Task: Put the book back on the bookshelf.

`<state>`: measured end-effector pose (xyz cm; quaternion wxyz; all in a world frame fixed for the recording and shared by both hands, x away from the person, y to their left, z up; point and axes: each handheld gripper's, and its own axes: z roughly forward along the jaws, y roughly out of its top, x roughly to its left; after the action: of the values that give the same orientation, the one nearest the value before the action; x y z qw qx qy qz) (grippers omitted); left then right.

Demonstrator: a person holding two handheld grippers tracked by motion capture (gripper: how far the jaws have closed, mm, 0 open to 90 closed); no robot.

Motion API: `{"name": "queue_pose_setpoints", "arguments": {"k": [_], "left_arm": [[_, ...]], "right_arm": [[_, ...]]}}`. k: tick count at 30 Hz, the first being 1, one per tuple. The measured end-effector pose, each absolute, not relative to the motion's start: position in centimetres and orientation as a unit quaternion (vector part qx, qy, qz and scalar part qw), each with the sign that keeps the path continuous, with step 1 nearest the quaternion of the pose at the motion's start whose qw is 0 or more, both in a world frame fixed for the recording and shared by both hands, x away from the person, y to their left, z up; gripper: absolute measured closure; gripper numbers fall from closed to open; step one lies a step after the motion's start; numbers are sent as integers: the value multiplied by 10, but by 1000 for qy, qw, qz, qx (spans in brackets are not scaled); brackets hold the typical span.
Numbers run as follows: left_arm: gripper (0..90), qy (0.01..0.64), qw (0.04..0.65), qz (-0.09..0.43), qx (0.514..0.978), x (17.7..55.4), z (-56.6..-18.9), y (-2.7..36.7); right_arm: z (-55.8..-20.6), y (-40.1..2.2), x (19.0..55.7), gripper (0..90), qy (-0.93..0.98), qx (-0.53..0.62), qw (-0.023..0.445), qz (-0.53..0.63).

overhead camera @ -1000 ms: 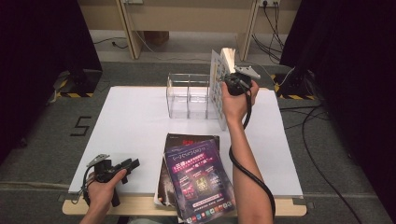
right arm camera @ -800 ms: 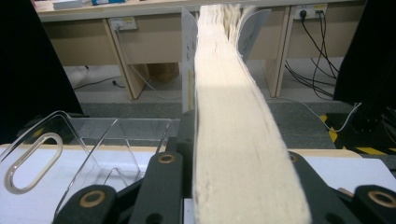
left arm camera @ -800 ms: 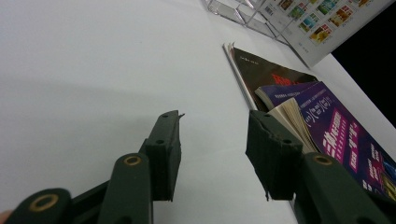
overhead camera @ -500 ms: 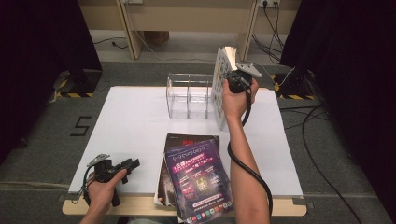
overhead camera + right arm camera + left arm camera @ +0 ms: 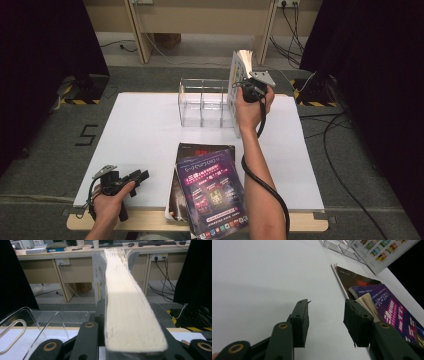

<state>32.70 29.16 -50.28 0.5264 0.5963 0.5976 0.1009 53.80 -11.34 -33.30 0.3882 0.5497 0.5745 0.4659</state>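
Book [image 5: 239, 82] held upright, right beside the clear rack [image 5: 206, 102].
Our right tool [image 5: 248, 90] is squeezed tight on it, long side up; the rack's slots lie just to its left. Our left tool [image 5: 131, 179] rests open and empty, far away on the tabletop [image 5: 145, 130].

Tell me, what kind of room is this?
Probably a lab or office workroom: dark curtains flank the white table, and desks with wall sockets and trailing cables stand behind.
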Motion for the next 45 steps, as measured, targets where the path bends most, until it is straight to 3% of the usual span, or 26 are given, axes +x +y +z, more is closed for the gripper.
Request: {"name": "queue_pose_setpoints", "arguments": {"k": [14, 45], "left_arm": [[543, 595, 525, 100, 600, 326, -503, 289], [532, 582, 525, 100, 613, 324, -500, 282]], "right_arm": [[-328, -122, 523, 654, 588, 540, 378, 469], [-332, -136, 480, 627, 593, 533, 360, 485]]}}
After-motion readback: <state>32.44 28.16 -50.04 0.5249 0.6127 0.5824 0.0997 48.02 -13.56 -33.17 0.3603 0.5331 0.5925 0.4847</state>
